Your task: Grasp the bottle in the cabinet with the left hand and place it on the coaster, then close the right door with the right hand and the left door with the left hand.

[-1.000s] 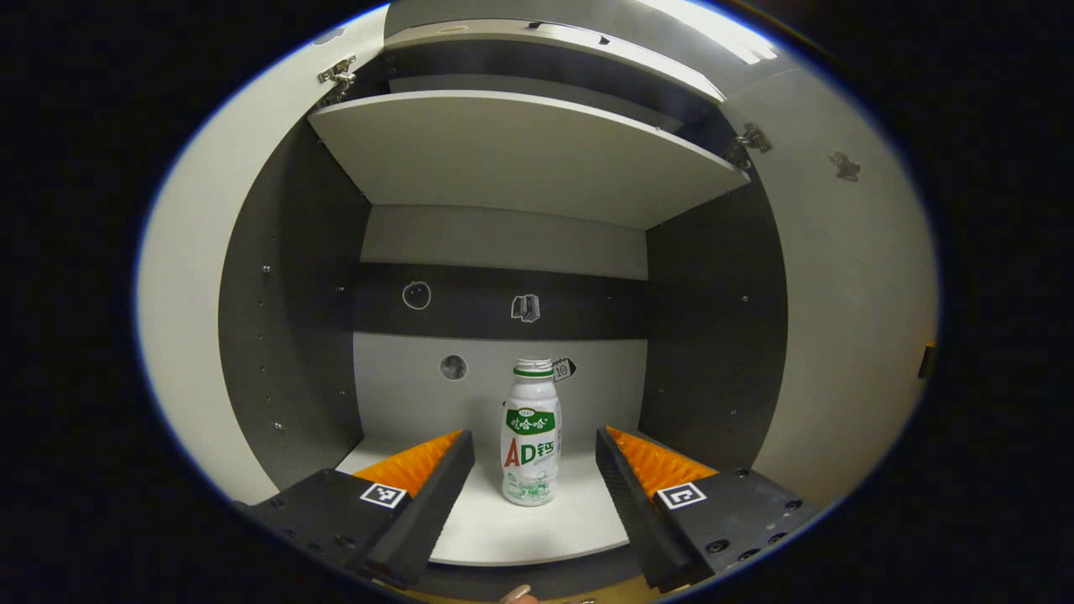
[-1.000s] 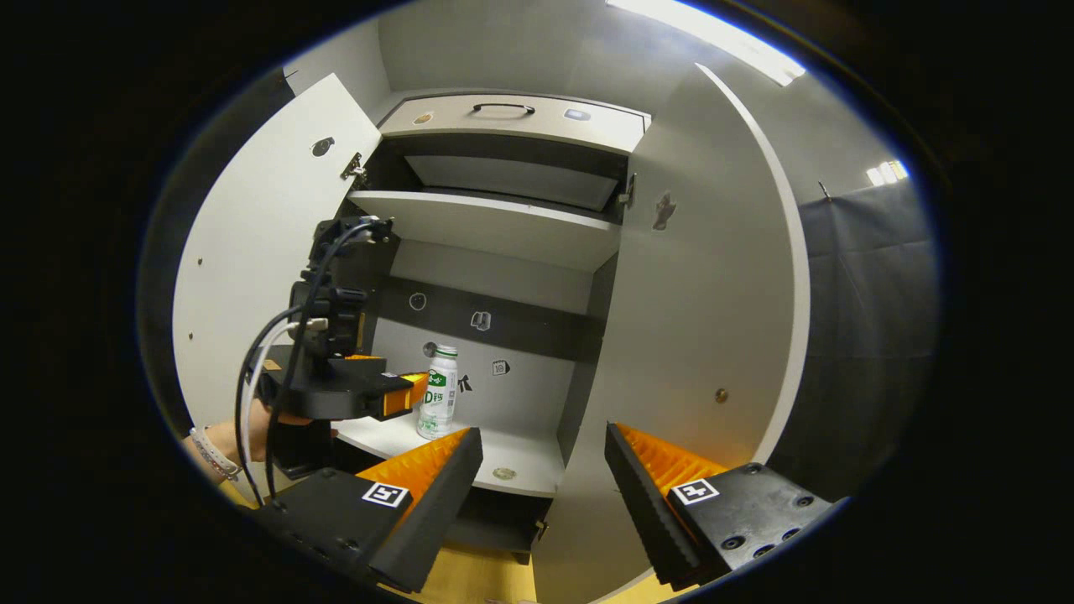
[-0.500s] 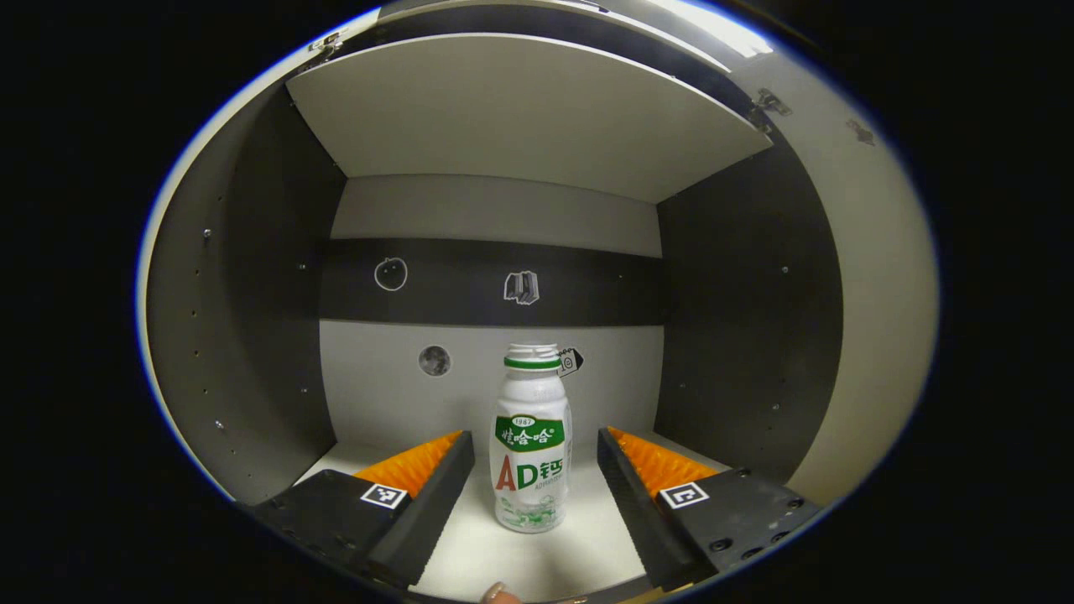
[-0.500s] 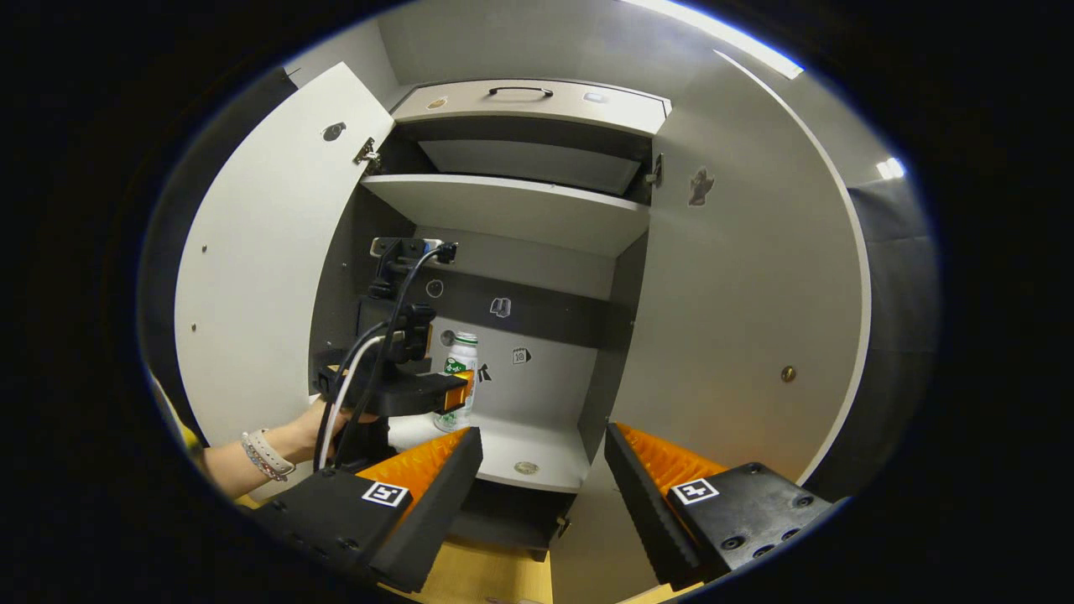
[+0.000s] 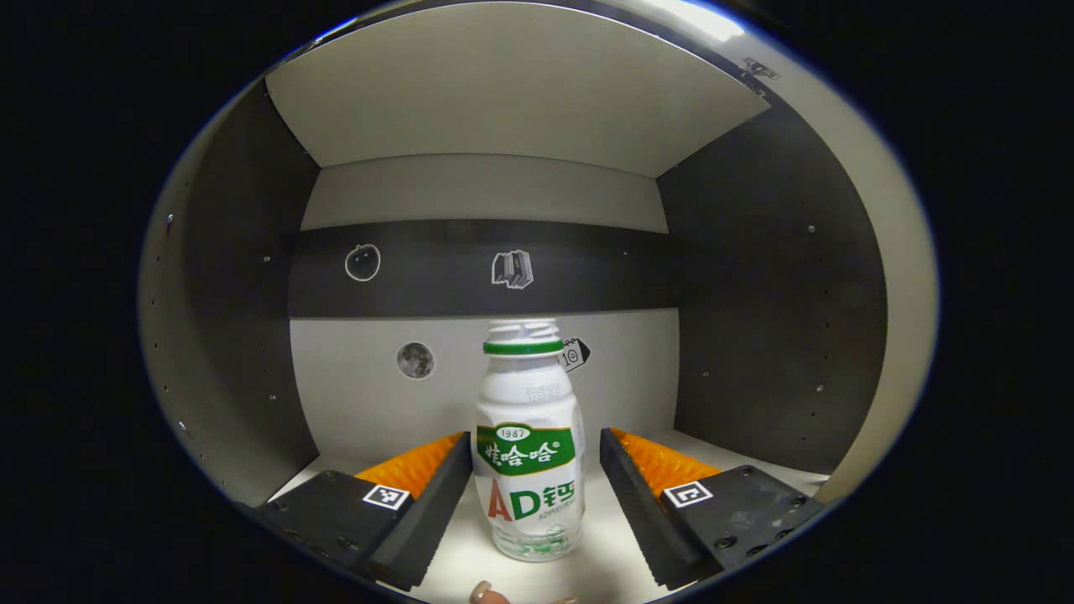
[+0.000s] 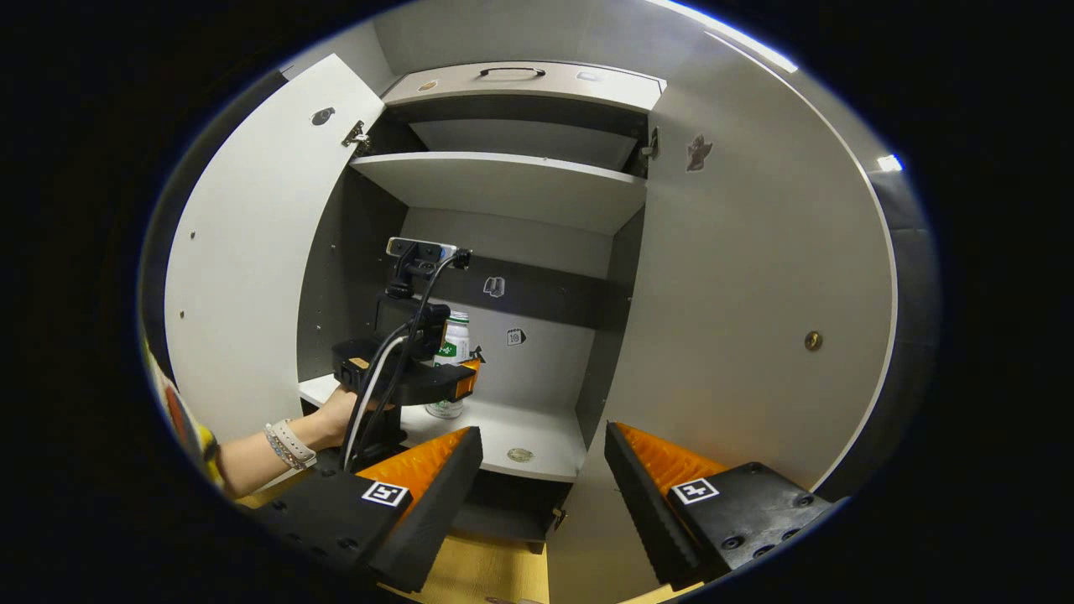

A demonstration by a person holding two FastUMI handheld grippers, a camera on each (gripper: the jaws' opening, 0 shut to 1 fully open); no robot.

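Observation:
A white bottle [image 5: 529,445] with a green cap ring and a green label stands upright on the cabinet's lower shelf [image 5: 612,570]. My left gripper [image 5: 535,457] is open, one finger on each side of the bottle, with small gaps to both. In the right gripper view the bottle [image 6: 454,348] shows partly behind the left gripper [image 6: 457,382], which a hand [image 6: 336,415] holds inside the cabinet. My right gripper [image 6: 544,453] hangs open in front of the cabinet, holding nothing. The left door [image 6: 252,252] and the right door [image 6: 755,294] are swung open.
An upper shelf [image 6: 503,180] spans the cabinet above the bottle. A drawer with a dark handle [image 6: 512,74] sits on top. A small round disc [image 6: 520,455] lies near the lower shelf's front edge. A wooden floor [image 6: 487,570] shows below.
My left gripper has pushed deeper into the cabinet, so the bottle now stands between its fingers. The right gripper has shifted slightly and stays open.

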